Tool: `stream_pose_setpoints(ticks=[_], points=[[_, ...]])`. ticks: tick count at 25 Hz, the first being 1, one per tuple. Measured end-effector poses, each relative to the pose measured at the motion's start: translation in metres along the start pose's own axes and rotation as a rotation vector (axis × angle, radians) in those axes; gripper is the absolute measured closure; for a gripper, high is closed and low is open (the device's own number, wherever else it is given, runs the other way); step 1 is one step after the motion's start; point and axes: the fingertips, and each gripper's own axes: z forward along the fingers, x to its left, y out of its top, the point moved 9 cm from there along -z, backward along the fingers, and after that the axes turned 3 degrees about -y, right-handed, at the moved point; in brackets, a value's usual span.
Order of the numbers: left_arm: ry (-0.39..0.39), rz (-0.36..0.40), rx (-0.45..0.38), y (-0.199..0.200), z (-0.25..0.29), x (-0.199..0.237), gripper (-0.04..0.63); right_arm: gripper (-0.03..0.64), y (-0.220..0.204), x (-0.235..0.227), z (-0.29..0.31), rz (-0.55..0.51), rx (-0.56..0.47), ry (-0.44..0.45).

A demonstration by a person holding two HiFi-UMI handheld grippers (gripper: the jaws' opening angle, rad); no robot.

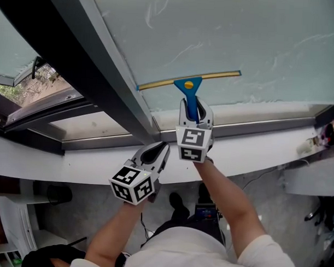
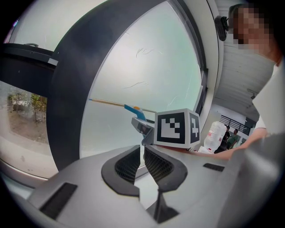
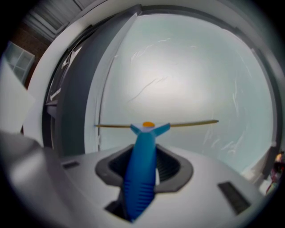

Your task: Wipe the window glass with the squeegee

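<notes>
Head view faces the window glass (image 1: 257, 46) from farther back; both gripper views sit closer, sharing the squeegee (image 1: 189, 84) toward 12 o'clock.

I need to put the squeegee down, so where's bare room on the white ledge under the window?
Bare: the white window ledge left of the left gripper, and right of the right gripper up to the small clutter at its far end. Crowded: the middle, where both grippers and the blue-handled squeegee are.

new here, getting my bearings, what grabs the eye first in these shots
The blue-handled squeegee stands out, clamped in the right gripper, its yellow blade on the streaky window glass near the pane's lower edge. Left of it runs a broad dark frame post, and the left gripper hangs empty by the white sill.
</notes>
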Motion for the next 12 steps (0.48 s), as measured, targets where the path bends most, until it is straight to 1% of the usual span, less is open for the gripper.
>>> stream_pose_setpoints(ticks=[6,12], points=[[0.007,-0.007,0.013,-0.006,0.004,0.004,0.543,0.466,-0.015,0.002,0.001,-0.005,0.003,0.004],[0.012,-0.018,0.032,-0.014,0.009,0.010,0.543,0.466,-0.038,0.003,0.004,-0.015,0.039,0.003]])
